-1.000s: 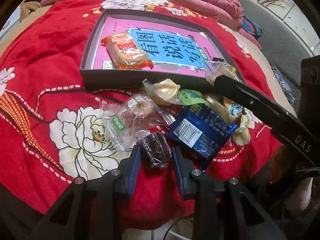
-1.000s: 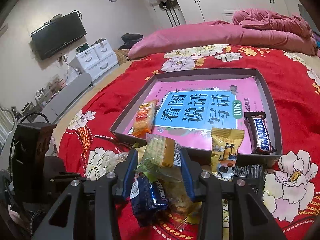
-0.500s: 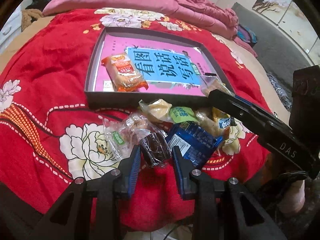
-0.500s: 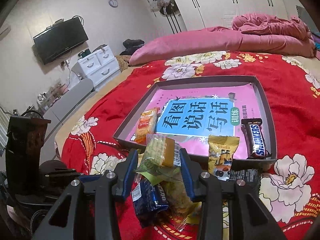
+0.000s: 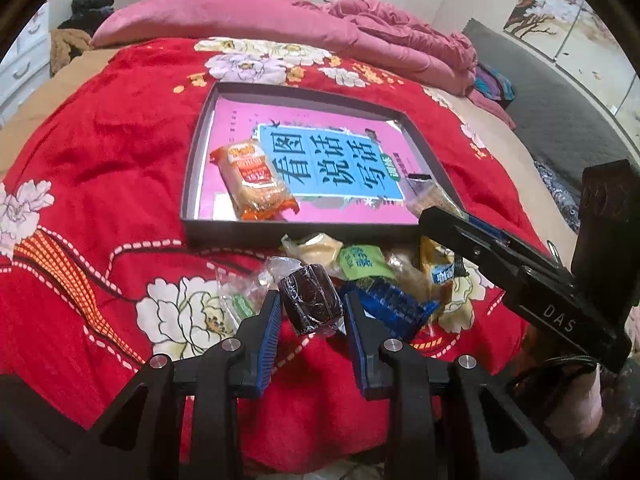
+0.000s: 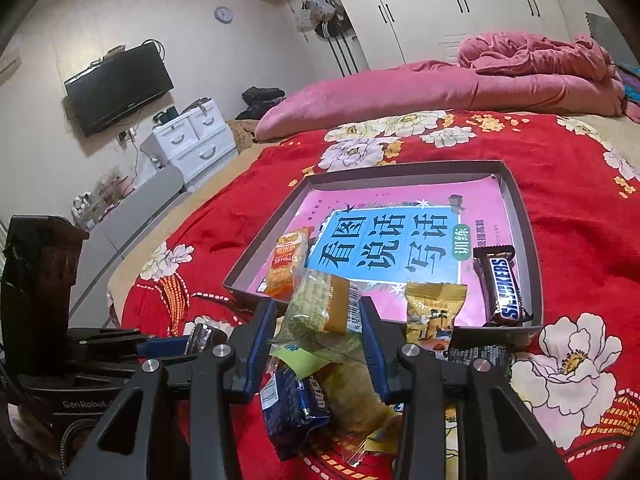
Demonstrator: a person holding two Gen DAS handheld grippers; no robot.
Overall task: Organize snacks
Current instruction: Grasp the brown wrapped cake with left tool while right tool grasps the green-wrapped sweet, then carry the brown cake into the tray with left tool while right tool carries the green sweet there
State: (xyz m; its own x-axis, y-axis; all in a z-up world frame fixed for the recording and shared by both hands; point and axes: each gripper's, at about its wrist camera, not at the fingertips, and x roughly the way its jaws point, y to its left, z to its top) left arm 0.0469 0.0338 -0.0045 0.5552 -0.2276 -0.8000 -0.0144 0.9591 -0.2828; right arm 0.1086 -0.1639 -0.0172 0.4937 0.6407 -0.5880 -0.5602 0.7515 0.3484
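Note:
My left gripper [image 5: 310, 304] is shut on a dark brown wrapped cake [image 5: 310, 298], held above the snack pile [image 5: 380, 272] in front of the grey tray [image 5: 224, 236]. My right gripper [image 6: 318, 312] is shut on a green and tan cracker packet [image 6: 320, 304], held above the pile just before the tray's near wall [image 6: 240, 284]. The tray holds a pink book, an orange biscuit packet [image 5: 254, 178] [image 6: 286, 264] and a Snickers bar [image 6: 504, 286]. The right gripper also shows in the left wrist view [image 5: 440, 216].
On the red flowered blanket [image 5: 100, 140] lie a blue cookie pack [image 6: 294, 404], a yellow snack bag [image 6: 432, 314], a clear-wrapped bun [image 5: 236, 296] and a green packet [image 5: 362, 260]. Pink quilts [image 6: 520, 60] lie at the bed's far end. The bed edge is close below.
Both grippers have lifted with their snacks in them. The left one has risen and pulled back from the pile, so the tray looks smaller and farther.

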